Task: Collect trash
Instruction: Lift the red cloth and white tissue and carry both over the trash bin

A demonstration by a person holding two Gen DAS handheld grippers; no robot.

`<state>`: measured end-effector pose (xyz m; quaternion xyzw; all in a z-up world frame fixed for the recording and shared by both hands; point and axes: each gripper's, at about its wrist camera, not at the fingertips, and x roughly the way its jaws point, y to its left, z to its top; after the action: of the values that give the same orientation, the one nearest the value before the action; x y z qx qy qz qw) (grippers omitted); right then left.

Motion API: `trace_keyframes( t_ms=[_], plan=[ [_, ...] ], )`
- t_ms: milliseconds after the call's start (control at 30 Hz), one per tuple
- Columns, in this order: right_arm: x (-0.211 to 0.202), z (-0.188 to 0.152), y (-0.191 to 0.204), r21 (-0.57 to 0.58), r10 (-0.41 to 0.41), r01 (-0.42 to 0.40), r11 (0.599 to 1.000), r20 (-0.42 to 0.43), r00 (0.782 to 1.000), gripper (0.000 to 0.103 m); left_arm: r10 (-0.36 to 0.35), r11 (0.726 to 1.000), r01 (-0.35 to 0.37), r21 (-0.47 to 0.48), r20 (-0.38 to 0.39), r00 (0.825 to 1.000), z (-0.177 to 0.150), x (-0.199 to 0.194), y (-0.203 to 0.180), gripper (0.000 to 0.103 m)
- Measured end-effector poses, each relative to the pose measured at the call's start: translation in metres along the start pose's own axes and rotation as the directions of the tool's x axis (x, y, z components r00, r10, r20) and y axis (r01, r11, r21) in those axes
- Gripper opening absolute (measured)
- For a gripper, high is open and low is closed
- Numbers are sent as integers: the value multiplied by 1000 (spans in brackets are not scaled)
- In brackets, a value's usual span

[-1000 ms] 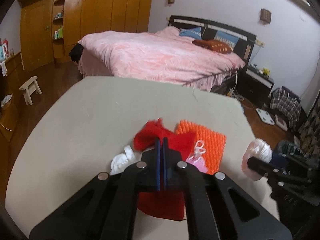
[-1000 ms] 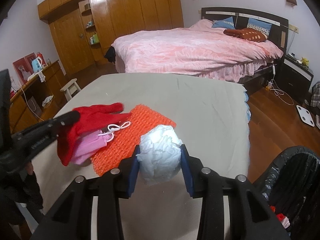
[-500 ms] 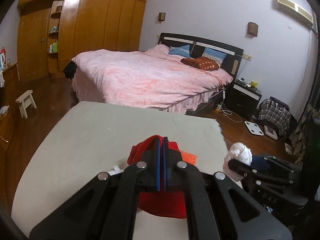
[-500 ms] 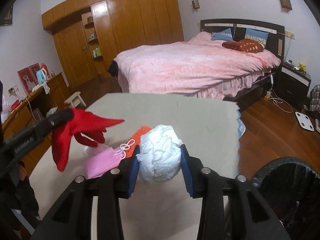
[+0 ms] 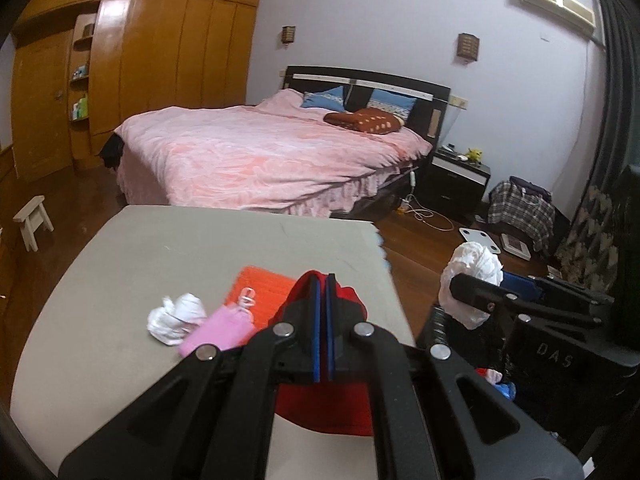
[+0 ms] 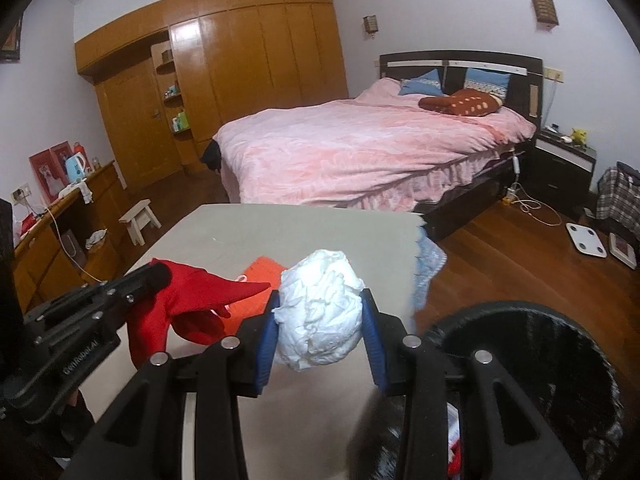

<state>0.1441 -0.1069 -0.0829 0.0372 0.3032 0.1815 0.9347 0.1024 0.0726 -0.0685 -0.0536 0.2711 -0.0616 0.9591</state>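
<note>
Right gripper (image 6: 320, 320) pinching white paper wad (image 6: 320, 308); left gripper (image 5: 322, 320) fingers pressed on red glove (image 6: 192, 300). Advise centring over black bin (image 6: 532, 380) before release.

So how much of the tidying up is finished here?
Some trash already lies in the black bin. In hand: the right gripper clamps a white paper wad near the bin, and the left gripper pinches a red glove. Left on the table: a smaller white wad, a pink mask and an orange mat.
</note>
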Motion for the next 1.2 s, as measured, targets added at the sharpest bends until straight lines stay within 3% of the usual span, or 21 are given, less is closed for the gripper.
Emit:
trace_keyframes(
  t_ms=[600, 1200],
  plan=[
    [-82, -27, -63, 86, -136, 131, 988, 47, 990, 39, -143, 986, 145, 86, -24, 989, -19, -12, -84, 1],
    [-119, -41, -104, 138, -232, 220, 966, 83, 969, 39, -249, 958, 249, 140, -21, 968, -12, -6, -143, 1]
  ],
)
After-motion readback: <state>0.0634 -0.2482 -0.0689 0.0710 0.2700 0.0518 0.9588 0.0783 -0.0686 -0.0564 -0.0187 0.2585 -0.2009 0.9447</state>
